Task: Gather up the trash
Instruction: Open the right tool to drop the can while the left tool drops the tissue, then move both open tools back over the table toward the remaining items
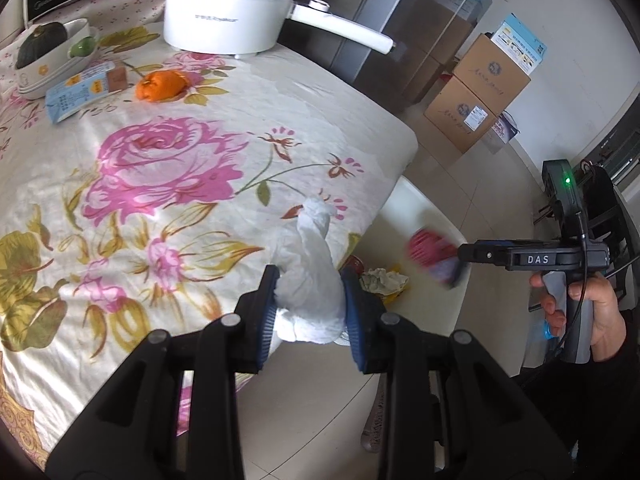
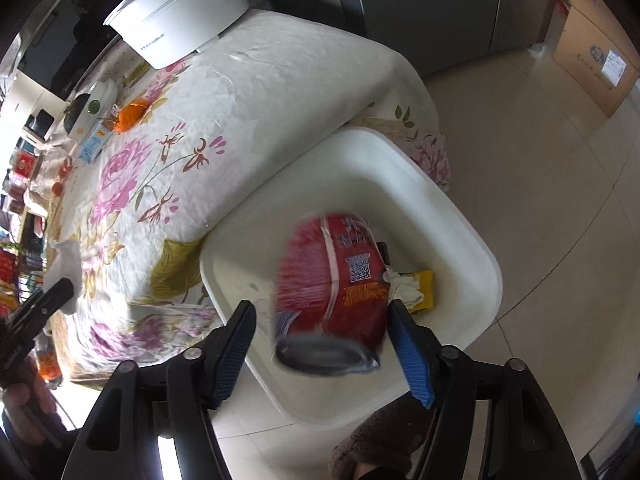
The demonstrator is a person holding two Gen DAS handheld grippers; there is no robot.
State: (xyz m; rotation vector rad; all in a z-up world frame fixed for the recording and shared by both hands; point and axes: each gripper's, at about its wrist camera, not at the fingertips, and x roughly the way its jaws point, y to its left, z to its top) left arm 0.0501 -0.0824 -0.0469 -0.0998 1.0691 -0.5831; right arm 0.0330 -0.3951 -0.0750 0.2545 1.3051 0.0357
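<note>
Right wrist view: right gripper [image 2: 320,344] points steeply down over the white bin [image 2: 472,240] at centre frame, on the floor just beside the table edge. Its jaws stand apart, and a red instant-noodle cup [image 2: 340,276], motion-blurred, sits between them. The left pad is clear of the cup; whether the right pad touches I cannot tell. Reads as a release, cup dropping into the bin. Crumpled paper and a yellow wrapper [image 2: 424,288] already lie in the bin, right of the cup.

Left wrist view: left gripper [image 1: 308,304] at lower centre is clamped on a wad of white tissue [image 1: 312,264], held over the edge of the floral tablecloth [image 1: 160,152], bin rim [image 1: 424,200] just to the right. Upper left of the frame has an orange peel [image 1: 160,86] and a blue carton [image 1: 76,90] on the cloth, probably the next trash. The white electric pot [image 1: 228,4] and a dish with a dark squash [image 1: 40,40] are likely not trash.

To do it well: hold the right jaws wide till the cup falls free, then lift out. Carry the tissue fully past the rim before letting go, since light paper may drift or cling to a pad. Keep the two tools from crossing.
</note>
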